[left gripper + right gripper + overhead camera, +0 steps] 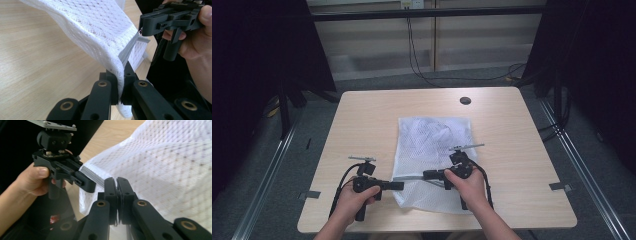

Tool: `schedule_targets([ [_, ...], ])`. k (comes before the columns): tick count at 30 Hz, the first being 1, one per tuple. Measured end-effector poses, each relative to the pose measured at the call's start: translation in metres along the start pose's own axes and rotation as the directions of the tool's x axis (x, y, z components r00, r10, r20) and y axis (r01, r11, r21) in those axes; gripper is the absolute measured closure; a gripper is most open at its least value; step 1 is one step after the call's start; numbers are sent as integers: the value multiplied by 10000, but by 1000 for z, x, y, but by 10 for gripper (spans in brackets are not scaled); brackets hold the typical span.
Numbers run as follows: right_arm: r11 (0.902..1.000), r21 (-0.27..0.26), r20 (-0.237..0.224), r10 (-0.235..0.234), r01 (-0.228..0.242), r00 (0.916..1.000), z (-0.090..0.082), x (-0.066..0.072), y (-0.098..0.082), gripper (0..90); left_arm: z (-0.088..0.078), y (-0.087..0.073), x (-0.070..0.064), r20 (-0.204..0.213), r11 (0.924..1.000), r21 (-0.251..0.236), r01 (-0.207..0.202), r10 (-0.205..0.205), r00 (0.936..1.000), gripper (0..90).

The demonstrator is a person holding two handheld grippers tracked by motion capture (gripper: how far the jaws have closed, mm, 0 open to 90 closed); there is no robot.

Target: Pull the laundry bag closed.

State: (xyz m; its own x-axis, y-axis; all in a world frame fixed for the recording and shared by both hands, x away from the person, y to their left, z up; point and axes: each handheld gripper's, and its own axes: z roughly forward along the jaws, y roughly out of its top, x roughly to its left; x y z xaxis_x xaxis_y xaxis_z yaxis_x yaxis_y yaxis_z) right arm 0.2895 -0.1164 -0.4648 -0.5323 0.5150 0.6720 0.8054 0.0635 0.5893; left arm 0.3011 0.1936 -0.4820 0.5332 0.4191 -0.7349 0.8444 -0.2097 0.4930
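Note:
A white mesh bag (pixel 432 135) lies flat on the wooden table (pixel 362 120), its grey zipper (pixel 412 177) running along the near edge. My left gripper (pixel 399 185) is shut on the bag's near left corner; in the left gripper view its jaws (pixel 121 75) pinch the mesh (pixel 100 22) just beside the zipper (pixel 127 51) and lift that edge. My right gripper (pixel 426 175) points left, a short way from the left one. Its jaws (pixel 116 181) are shut on the zipper (pixel 92 175); the pull itself is hidden between them.
A black round grommet (pixel 465 100) sits in the table's far middle. Metal brackets (pixel 560 186) clamp the table's near sides. Dark curtains hang left and right, and cables trail over the floor behind the table.

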Motion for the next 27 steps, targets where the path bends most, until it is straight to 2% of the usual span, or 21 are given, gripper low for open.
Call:
schedule_targets([
  [3,9997,-28,-61,236,-237,9997,-3,-2,0,874,0,0,0,90,10000,38,8,-8,10000,880],
  [6,9999,-73,-43,109,-109,9999,-4,-3,-1,874,1,0,1,25,10000,74,-60,60,10000,880],
  [10,9999,-17,7,123,-123,9999,-5,-5,-2,874,-1,0,0,11,10000,73,-59,59,10000,880],
  [13,9994,-51,-93,344,-344,9994,-8,-7,-3,874,-1,0,1,47,9999,103,-80,80,10000,879],
  [16,9996,-27,-32,288,-288,9996,-9,-7,-3,874,0,0,0,86,10000,78,31,-32,10000,879],
  [27,9995,-94,104,300,-299,9995,-14,-11,-3,874,-1,0,1,76,10000,29,-9,9,10000,879],
])
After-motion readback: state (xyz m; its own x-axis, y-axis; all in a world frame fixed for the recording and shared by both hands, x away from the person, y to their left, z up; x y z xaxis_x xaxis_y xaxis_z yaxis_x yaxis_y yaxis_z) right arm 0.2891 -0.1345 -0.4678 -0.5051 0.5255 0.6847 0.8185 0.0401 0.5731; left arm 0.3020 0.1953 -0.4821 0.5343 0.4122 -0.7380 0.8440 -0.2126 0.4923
